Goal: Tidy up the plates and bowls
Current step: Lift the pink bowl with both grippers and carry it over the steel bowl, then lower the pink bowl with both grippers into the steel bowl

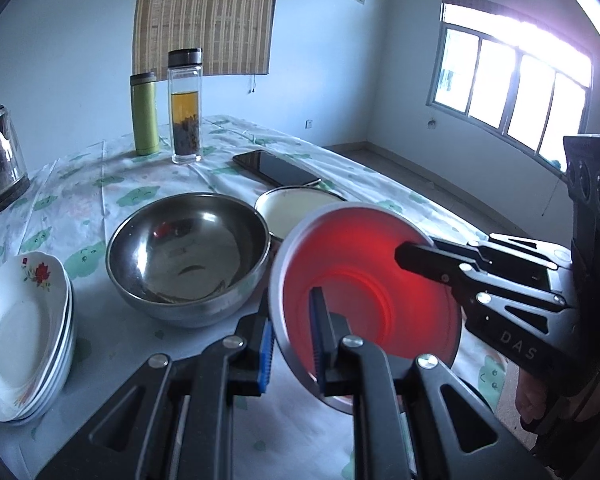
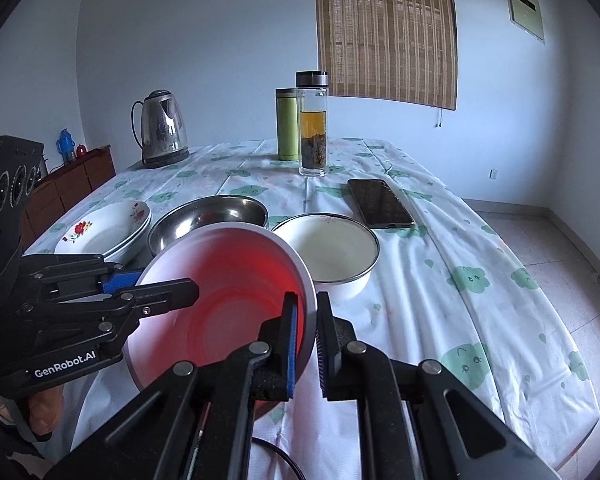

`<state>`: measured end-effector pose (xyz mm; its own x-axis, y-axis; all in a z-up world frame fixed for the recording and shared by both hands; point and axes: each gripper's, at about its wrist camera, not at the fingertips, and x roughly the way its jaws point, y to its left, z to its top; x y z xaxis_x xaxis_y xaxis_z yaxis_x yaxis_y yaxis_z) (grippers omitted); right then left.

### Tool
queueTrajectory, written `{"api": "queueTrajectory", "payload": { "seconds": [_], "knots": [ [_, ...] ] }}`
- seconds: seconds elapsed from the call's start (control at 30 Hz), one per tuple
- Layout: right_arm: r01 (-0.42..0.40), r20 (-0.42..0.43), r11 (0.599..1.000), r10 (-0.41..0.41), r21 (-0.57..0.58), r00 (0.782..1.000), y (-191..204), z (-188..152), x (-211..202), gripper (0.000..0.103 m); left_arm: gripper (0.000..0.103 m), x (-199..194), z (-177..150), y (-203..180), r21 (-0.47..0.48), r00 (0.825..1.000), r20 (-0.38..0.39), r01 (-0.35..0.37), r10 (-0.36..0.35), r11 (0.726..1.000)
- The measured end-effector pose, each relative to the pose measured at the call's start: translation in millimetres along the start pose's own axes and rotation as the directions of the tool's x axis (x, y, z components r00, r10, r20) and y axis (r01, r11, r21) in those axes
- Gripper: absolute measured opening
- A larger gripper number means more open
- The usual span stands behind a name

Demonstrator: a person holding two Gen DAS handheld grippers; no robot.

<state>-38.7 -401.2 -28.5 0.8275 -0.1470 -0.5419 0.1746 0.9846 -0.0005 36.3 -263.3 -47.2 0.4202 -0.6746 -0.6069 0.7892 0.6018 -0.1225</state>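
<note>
Cloud-print tablecloth [image 2: 440, 280] under everything. I have 2 grippers pinching opposite sides of the red bowl's [image 2: 236, 300] rim: left gripper [image 1: 294, 344] clamped on the near-left edge, right gripper [image 2: 306, 332] clamped on the near-right edge. Bowl hangs tilted above the cloth, mouth toward me. Steel bowl [image 1: 188, 256] sits just beyond it to the left, white enamel bowl [image 2: 332, 248] beyond to the right, plate stack [image 1: 24, 332] far left. My guess: nest it in the steel bowl; left hand nearer.
</note>
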Motion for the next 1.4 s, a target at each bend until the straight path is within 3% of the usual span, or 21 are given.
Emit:
{"api": "queueTrajectory", "payload": {
  "seconds": [0.77,1.17,1.3,1.4],
  "knots": [
    [0.038,0.097,0.999,-0.036,-0.02,0.995,4,37,-16,0.01,0.014,-11,46,6,0.078,0.996,0.085,-0.033,0.026,0.996],
    [0.026,0.1,0.998,-0.02,-0.059,0.995,27,54,-4,0.01,0.014,-11,50,46,-0.033,0.995,0.104,-0.002,0.005,0.999],
    [0.017,0.092,0.998,-0.011,-0.066,0.996,36,59,3,0.01,0.014,-14,47,52,-0.024,0.99,0.129,-0.053,0.055,0.998],
    [0.018,0.085,0.997,-0.011,-0.08,0.996,45,62,10,0.01,0.014,-13,45,65,-0.06,0.992,0.118,-0.043,0.05,0.997]
  ]
}}
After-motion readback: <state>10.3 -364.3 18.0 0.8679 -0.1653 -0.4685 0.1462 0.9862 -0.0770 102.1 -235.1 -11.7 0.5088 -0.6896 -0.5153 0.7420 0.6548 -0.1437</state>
